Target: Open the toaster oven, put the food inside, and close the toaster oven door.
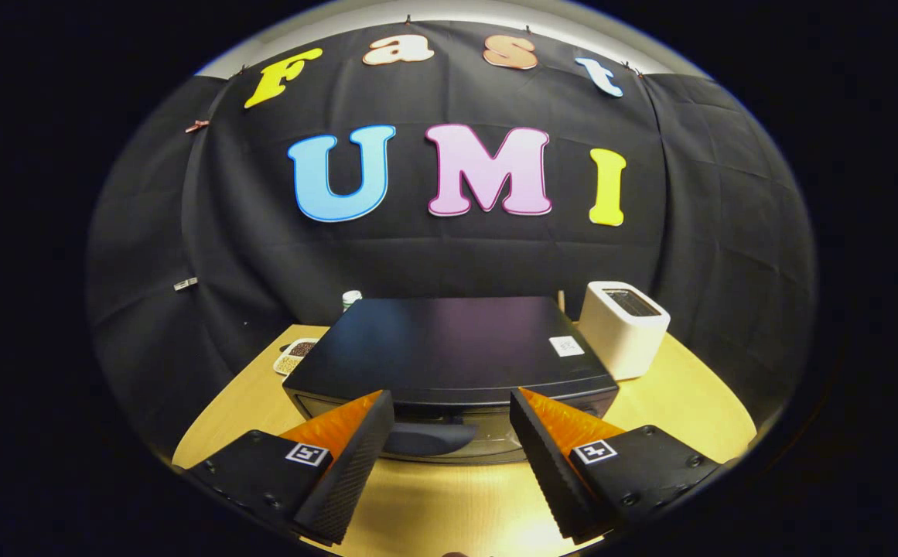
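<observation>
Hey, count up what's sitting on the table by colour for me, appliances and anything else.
Black: 1, the toaster oven, just beyond the open claw, door shut.
White: 2, the toaster and a small tray of brownish bits.
Green-capped: 1, a bottle behind the oven.
Total: 4

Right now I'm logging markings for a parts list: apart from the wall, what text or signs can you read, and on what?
No readable words.
White sticker on toaster oven top: too blurred.
Square black-and-white marker on each finger of the open gripper: patterns, not text.
White toaster: no marking legible.
</observation>
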Available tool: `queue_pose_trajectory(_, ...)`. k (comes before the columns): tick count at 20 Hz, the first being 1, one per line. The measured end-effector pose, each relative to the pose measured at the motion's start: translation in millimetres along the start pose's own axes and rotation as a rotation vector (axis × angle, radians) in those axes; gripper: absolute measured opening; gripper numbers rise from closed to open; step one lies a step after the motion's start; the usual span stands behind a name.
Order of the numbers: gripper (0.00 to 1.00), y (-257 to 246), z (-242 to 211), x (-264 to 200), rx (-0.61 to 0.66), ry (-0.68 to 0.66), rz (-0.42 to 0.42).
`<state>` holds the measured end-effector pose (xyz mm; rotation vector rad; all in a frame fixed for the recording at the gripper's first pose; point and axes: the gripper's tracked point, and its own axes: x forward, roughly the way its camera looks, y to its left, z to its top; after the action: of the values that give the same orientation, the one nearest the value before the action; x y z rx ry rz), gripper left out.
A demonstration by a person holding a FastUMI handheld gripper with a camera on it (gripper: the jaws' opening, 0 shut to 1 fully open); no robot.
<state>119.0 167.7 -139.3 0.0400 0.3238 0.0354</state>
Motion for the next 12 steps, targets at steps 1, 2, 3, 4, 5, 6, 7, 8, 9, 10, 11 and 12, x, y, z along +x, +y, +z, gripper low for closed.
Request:
queue_pose_trajectory(1, 0.98, 3.8, -4.5, 4.7, 0.006, 0.013, -0.005)
queue_pose_trajectory(2, 0.98, 7.0, -7.2, 7.6, 0.008, 0.022, -0.008)
queue_pose_trajectory(3, 0.98, 8.6, -10.2, 11.3, 0.003, 0.030, -0.013)
queue_pose_trajectory(4, 0.98, 9.6, -13.6, 14.9, -0.003, 0.038, -0.014)
queue_pose_trajectory(5, 0.99, 9.6, -18.8, 18.9, -0.011, 0.053, -0.020)
queue_pose_trajectory(6, 0.98, 6.7, -26.8, 21.8, -0.013, 0.081, -0.032)
queue_pose_trajectory(7, 0.99, 5.7, -29.4, 20.7, -0.004, 0.087, -0.035)
queue_pose_trajectory(8, 0.99, 6.4, -22.6, 24.6, -0.003, 0.063, -0.042)
queue_pose_trajectory(9, 0.98, 7.0, -26.2, 23.8, -0.005, 0.082, -0.042)
queue_pose_trajectory(10, 0.98, 6.5, -22.8, 24.1, -0.007, 0.063, -0.043)
queue_pose_trajectory(11, 1.00, 6.6, -26.2, 25.3, -0.002, 0.074, -0.044)
queue_pose_trajectory(12, 1.00, 6.8, -25.5, 25.5, 0.010, 0.080, -0.044)
